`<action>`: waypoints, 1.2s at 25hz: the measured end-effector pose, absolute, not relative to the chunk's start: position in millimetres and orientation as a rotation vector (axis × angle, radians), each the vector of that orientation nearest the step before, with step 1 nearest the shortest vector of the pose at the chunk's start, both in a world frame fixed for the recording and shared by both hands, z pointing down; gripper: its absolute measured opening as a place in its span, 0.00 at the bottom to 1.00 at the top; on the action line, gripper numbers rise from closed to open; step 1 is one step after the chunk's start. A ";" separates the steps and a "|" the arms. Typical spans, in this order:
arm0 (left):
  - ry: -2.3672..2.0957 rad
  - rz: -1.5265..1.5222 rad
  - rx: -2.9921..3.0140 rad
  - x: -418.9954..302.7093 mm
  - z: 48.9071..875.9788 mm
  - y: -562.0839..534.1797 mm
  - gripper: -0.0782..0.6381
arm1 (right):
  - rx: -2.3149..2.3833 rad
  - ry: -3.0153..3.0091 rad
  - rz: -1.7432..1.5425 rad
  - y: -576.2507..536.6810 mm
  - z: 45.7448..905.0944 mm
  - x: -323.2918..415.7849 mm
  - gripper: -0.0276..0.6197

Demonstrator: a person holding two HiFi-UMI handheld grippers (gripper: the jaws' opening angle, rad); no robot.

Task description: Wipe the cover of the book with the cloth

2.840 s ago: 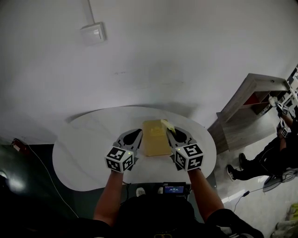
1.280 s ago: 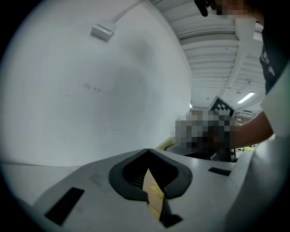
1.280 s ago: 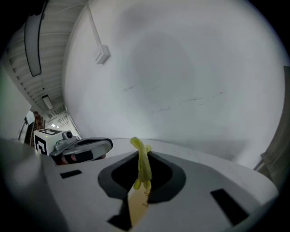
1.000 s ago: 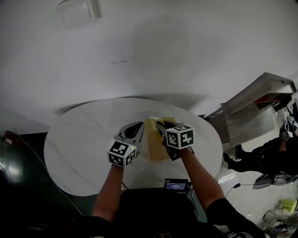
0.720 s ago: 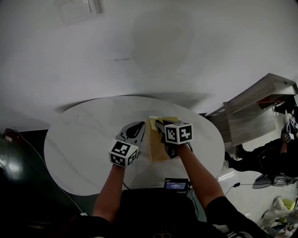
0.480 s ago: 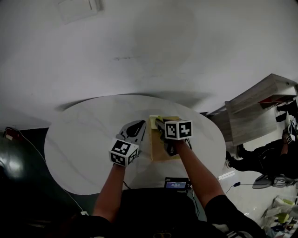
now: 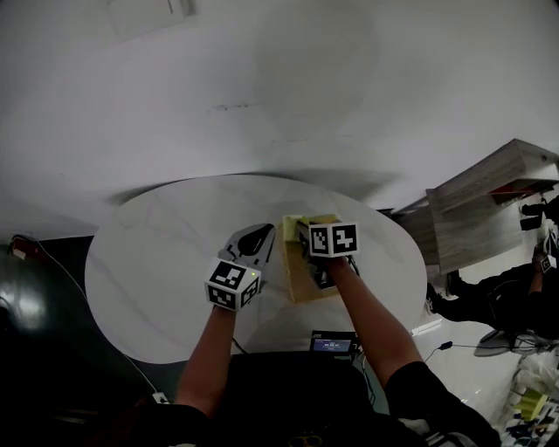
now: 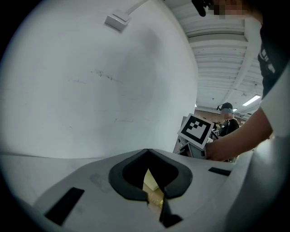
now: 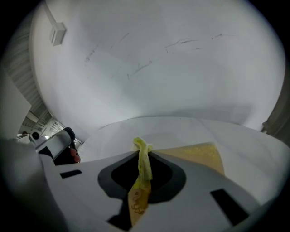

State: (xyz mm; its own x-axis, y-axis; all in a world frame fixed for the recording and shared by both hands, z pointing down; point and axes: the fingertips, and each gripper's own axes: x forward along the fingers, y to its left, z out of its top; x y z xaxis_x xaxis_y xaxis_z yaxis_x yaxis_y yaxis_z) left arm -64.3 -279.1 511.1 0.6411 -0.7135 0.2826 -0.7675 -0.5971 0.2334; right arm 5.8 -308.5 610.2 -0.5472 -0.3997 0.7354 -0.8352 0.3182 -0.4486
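A tan book lies flat on the round white table, just right of its middle. My right gripper hovers over the book's cover, shut on a yellow cloth that sticks up between its closed jaws. The book's far corner shows past those jaws, and a bit of cloth peeks out at the book's far edge. My left gripper rests beside the book's left edge with its jaws closed on nothing. Through their gap a sliver of the book shows.
A wooden shelf unit stands to the right of the table. A person in dark clothes is beyond it on the floor. A small device with a lit screen sits at the table's near edge. A white box is fixed on the wall.
My right gripper has carried the cloth from the book's right edge leftward onto the cover, then drifted a little along it. The left gripper has stayed by the left edge.
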 end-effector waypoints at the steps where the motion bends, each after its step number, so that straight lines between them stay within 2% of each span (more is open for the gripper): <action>1: -1.184 0.230 2.529 -64.8 511.9 -279.1 0.12 | 1.084 -2.091 1.142 -308.6 610.4 5.7 0.18; 30: -1.162 0.249 2.526 -55.5 517.8 -279.4 0.12 | 1.182 -2.059 1.115 -316.1 608.0 67.5 0.18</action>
